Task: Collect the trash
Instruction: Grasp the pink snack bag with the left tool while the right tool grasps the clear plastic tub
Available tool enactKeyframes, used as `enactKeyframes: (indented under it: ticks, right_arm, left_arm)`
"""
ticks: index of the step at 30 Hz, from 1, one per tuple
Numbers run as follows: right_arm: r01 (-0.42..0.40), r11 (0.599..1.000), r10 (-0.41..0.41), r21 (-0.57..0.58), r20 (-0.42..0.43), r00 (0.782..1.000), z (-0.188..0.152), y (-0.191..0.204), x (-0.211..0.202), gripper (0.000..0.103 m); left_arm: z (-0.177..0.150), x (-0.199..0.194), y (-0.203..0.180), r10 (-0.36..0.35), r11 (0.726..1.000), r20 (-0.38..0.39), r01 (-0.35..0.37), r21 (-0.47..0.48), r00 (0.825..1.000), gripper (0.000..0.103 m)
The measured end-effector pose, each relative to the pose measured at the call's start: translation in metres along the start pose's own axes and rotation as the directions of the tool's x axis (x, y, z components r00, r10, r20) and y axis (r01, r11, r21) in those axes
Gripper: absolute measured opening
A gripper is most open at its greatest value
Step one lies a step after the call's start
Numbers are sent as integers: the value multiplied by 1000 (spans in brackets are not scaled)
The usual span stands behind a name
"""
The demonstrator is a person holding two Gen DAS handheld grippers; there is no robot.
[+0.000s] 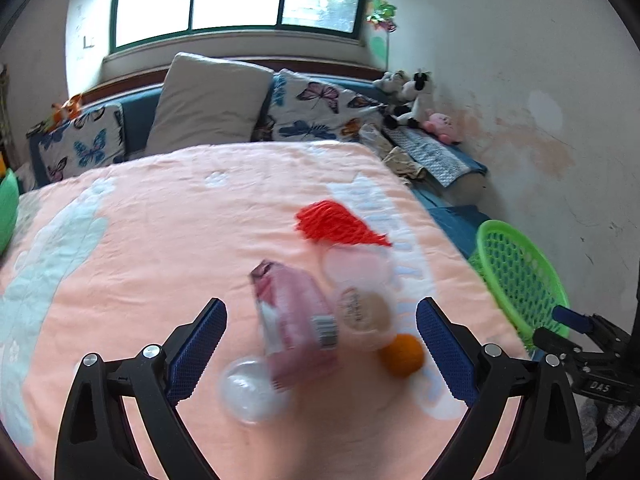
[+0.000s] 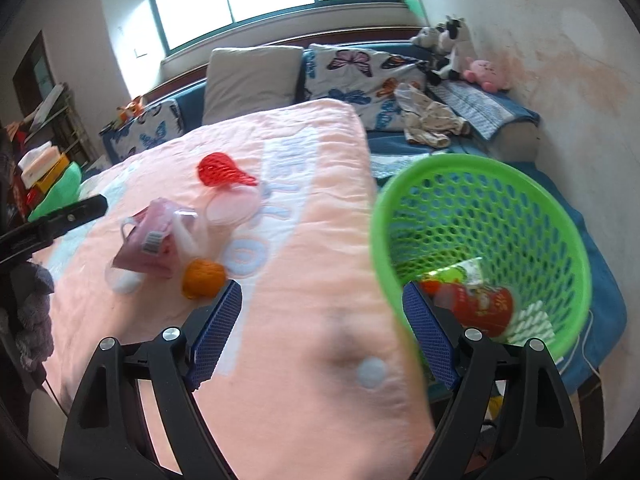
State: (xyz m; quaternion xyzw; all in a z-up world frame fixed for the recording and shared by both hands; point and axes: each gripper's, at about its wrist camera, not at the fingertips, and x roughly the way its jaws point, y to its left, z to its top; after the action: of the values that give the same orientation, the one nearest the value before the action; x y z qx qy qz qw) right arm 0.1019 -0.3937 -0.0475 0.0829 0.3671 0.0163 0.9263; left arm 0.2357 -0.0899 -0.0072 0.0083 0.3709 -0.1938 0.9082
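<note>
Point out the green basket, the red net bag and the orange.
green basket [image 2: 472,168], right wrist view, far rim.
red net bag [image 1: 332,224], left wrist view, middle of the mesh.
orange [image 1: 402,355], left wrist view, centre of the peel.

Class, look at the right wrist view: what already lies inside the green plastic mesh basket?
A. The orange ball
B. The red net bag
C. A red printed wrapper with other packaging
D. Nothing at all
C: the red printed wrapper lies at the bottom of the green plastic mesh basket, beside white and green packaging.
</note>
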Motion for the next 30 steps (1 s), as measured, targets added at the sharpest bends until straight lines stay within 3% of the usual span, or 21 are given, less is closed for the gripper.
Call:
enactKeyframes:
  ticks: [9,17,23,25,30]
  right_arm:
    - [-38,997,36,-60,-40,999,2,35,23,82]
    - [-64,996,59,-67,-75,995,0,52,41,82]
    - [-91,992,81,-91,-100,992,1,68,56,82]
    - [-103,990,93,-99,-104,990,2,74,61,82]
    - [-125,987,114,-101,-112,987,8,86,74,82]
  left_arm:
    - [-22,27,27,-5,1000,-73,4,-23,997,92]
    - [-24,55,25,-4,1000,-113,6,11,994,83]
    - [-22,66,29,-25,1000,-134,25,3,991,61]
    - [-21,67,30,-41,999,-134,42,1,990,44]
    - [-20,61,35,-58,998,-116,57,-11,992,33]
